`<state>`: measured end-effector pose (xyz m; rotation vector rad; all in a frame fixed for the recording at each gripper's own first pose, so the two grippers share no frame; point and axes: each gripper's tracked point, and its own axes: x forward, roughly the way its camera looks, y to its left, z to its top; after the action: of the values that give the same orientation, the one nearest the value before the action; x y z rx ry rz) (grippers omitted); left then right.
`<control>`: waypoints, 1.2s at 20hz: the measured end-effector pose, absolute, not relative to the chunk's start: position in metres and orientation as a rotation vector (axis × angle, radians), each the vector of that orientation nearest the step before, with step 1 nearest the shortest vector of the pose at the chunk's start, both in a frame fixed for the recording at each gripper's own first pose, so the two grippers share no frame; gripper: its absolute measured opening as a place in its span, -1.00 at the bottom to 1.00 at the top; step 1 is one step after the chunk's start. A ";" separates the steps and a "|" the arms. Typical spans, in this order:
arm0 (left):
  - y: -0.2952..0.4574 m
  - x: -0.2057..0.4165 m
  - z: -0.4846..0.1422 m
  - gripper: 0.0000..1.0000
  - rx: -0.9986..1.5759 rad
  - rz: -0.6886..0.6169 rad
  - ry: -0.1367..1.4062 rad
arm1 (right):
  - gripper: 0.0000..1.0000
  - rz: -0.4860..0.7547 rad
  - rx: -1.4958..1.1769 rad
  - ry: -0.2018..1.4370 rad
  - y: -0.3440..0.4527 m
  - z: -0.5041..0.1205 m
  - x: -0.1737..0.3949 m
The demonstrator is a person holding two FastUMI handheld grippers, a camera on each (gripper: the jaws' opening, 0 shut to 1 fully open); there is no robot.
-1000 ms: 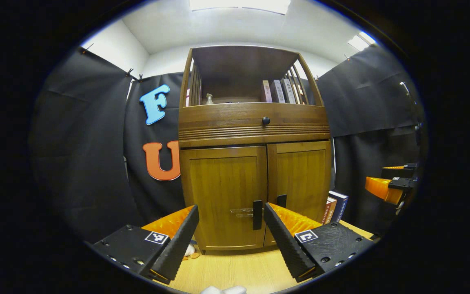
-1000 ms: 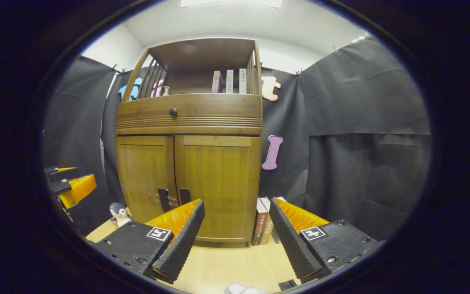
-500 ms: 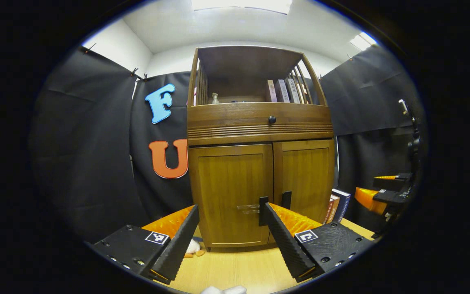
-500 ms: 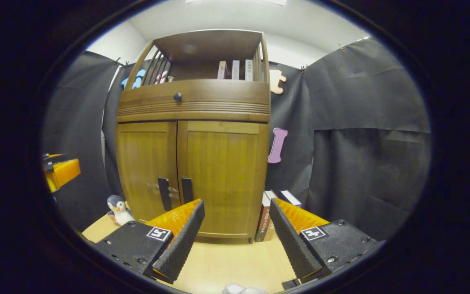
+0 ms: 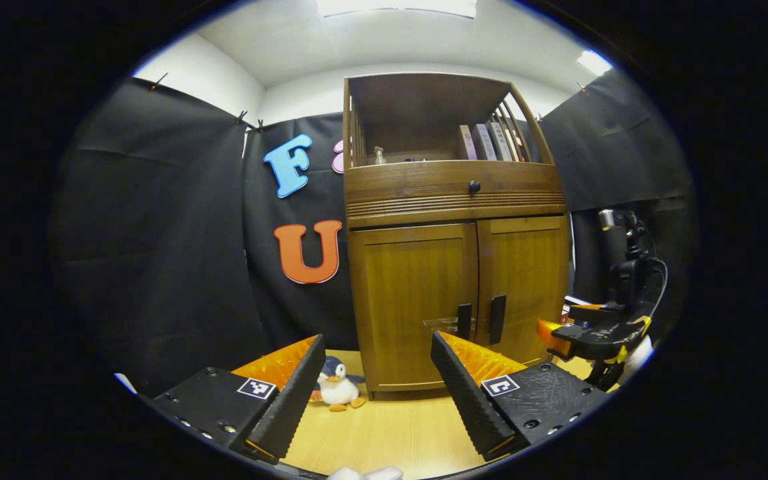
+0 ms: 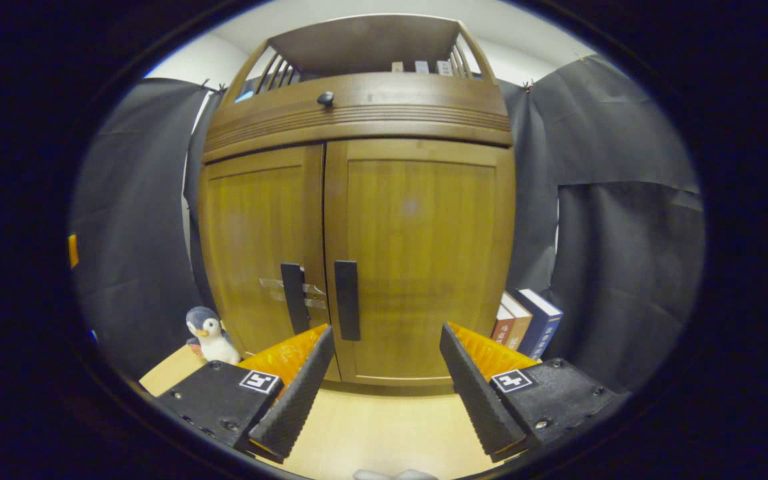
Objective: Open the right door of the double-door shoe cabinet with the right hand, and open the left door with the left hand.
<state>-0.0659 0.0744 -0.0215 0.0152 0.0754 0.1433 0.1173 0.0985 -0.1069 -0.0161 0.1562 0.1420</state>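
Doors both shut on the shoe cabinet, standing on the worktop with right door and left door meeting at the middle. Right gripper spread wide, holding nothing, close before the right door, its handle just above the near finger. Left gripper likewise spread and empty, farther back, off to the cabinet's left side. Best done by nudging the right gripper leftward and up (only a little) until the handle bar sits between the fingers, closing squarely on it, then pulling along the door's arc rather than straight back. Worth minding the books leaning beside the cabinet, and the toy penguin
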 end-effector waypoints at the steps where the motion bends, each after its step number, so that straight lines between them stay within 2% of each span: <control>1: 0.080 -0.069 -0.023 0.92 0.014 0.158 0.080 | 1.00 0.148 -0.014 0.157 0.106 -0.109 0.130; 11: 0.110 -0.079 -0.032 0.92 0.015 0.263 0.122 | 0.99 0.153 -0.039 0.181 0.151 -0.117 0.234; 17: 0.121 -0.076 -0.028 0.92 0.023 0.290 0.112 | 0.56 0.152 -0.045 0.200 0.160 -0.121 0.257; 18: 0.122 -0.075 -0.028 0.92 0.021 0.293 0.112 | 0.38 0.154 -0.046 0.210 0.161 -0.124 0.258; 21: 0.124 -0.072 -0.024 0.92 0.022 0.298 0.104 | 0.10 0.159 -0.033 0.223 0.162 -0.128 0.256; 22: 0.124 -0.072 -0.024 0.92 0.021 0.298 0.102 | -0.09 0.164 -0.029 0.225 0.162 -0.130 0.256; 24: 0.124 -0.070 -0.024 0.92 0.018 0.298 0.102 | -0.26 0.167 -0.034 0.229 0.161 -0.128 0.255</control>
<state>-0.0701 0.1244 -0.0239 0.0178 0.1022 0.2981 0.2553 0.1612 -0.1276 -0.0341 0.2290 0.1672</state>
